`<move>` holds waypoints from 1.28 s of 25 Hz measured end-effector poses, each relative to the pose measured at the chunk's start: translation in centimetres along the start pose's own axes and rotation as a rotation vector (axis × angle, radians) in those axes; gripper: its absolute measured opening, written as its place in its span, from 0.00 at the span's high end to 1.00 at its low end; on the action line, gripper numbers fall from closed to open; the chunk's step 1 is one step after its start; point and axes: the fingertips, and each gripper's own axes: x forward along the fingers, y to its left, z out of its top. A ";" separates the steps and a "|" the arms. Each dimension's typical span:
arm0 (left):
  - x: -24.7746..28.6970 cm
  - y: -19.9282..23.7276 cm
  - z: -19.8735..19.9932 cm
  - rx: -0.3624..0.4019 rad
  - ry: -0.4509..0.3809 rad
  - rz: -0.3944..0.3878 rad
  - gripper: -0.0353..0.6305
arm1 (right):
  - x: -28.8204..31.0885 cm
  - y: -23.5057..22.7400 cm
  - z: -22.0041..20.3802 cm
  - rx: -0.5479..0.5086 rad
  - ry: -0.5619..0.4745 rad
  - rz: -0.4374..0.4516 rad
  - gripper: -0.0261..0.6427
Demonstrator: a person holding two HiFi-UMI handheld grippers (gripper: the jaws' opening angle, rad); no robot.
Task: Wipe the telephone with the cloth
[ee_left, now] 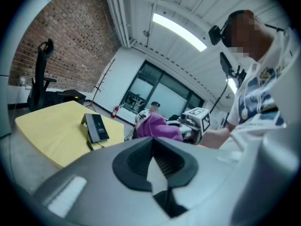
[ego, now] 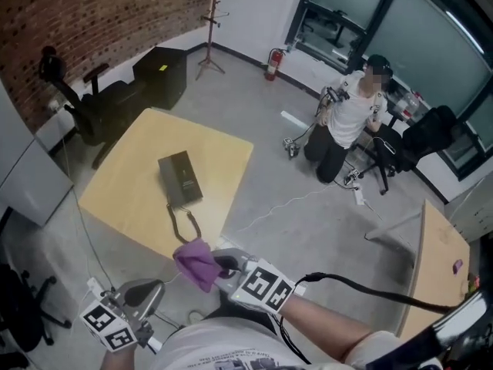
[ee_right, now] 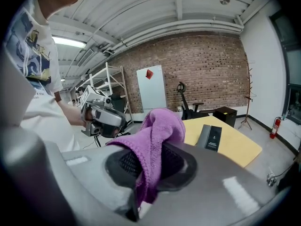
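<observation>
A dark telephone lies on the yellow table, its cord looping toward the near edge. It also shows as the telephone in the left gripper view and the telephone in the right gripper view. My right gripper is shut on a purple cloth, held just off the table's near corner; the cloth bunches up between the jaws. My left gripper is shut and empty, low at the left near my body.
A person kneels on the grey floor at the back right among cables. An office chair and a black box stand behind the table by the brick wall. Another wooden desk is at the right.
</observation>
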 end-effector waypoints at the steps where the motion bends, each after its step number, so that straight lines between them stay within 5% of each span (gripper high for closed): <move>1: -0.4 -0.5 -0.2 0.008 0.002 -0.012 0.94 | -0.2 0.9 -0.1 0.004 -0.002 -0.007 0.90; 11: -0.7 -4.8 -1.5 0.092 0.059 -0.079 0.94 | -2.8 5.9 -0.8 -0.028 -0.004 -0.017 0.90; 32: 4.0 -11.3 -3.6 0.024 0.066 -0.081 0.94 | -9.0 6.7 -2.8 -0.050 -0.035 0.041 0.90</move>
